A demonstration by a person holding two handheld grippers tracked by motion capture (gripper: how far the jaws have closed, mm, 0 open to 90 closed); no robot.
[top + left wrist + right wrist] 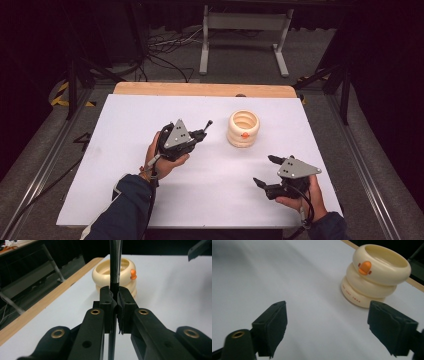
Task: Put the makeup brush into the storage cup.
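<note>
Rod: we see a thin dark rod (115, 270) clamped between the jaws of the left gripper (199, 134); its shaft runs up past the pads and out at the top edge of the left gripper view, and in the high view its small knobbed end points toward the far right corner of the tabletop.
Left gripper: our left tongs are closed tight on the rod, held above the middle of the tabletop, a little toward its left edge.
Holder: a cream ringed holder (243, 128) of three stacked rolls with a small orange knob on its side stands upright, right of centre and nearer the far edge; we find it just beyond the rod's tip, apart from it.
Right gripper: our right tongs (266, 171) stand wide apart with bare tabletop between the pads; we see nothing in them. They hang near the right front corner, well apart from the holder, which lies ahead of them in the right gripper view.
Tabletop: a white sheet (125, 165) covers it, with a strip of wood (200, 89) showing along the far edge.
</note>
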